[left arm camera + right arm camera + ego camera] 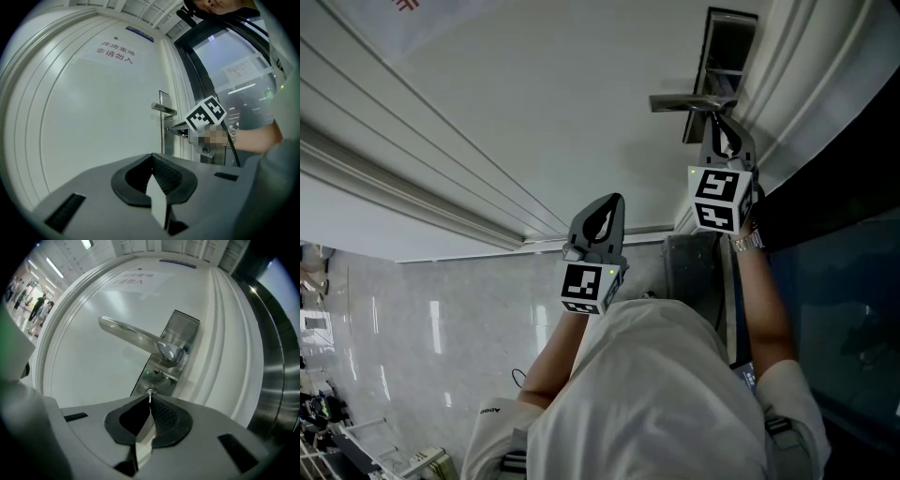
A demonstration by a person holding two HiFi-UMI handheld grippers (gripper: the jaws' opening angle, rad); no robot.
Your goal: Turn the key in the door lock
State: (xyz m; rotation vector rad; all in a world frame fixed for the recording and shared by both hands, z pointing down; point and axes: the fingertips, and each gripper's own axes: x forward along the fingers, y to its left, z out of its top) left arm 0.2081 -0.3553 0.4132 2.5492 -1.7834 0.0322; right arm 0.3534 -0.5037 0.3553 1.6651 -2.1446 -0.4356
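A white door (pixel 534 112) carries a steel lock plate (pixel 164 366) with a lever handle (pixel 136 336). Below the lever, my right gripper (pixel 149 398) is shut on the key (pixel 150 393). Only a thin metal sliver of the key shows at the gripper's tips, right against the keyhole. In the head view the right gripper (pixel 719 117) reaches the plate just under the handle (pixel 680 101). My left gripper (pixel 605 202) hangs back from the door, left of the lock, shut with nothing in it. In the left gripper view the right gripper (pixel 176 131) touches the lock plate (pixel 164 136).
Ribbed door-frame mouldings (pixel 787 103) and a dark glass panel (pixel 844 262) stand right of the lock. A red printed notice (pixel 115 51) is on the door. Pale polished floor (pixel 412 319) lies to the left. People stand far off in a hall (pixel 40 305).
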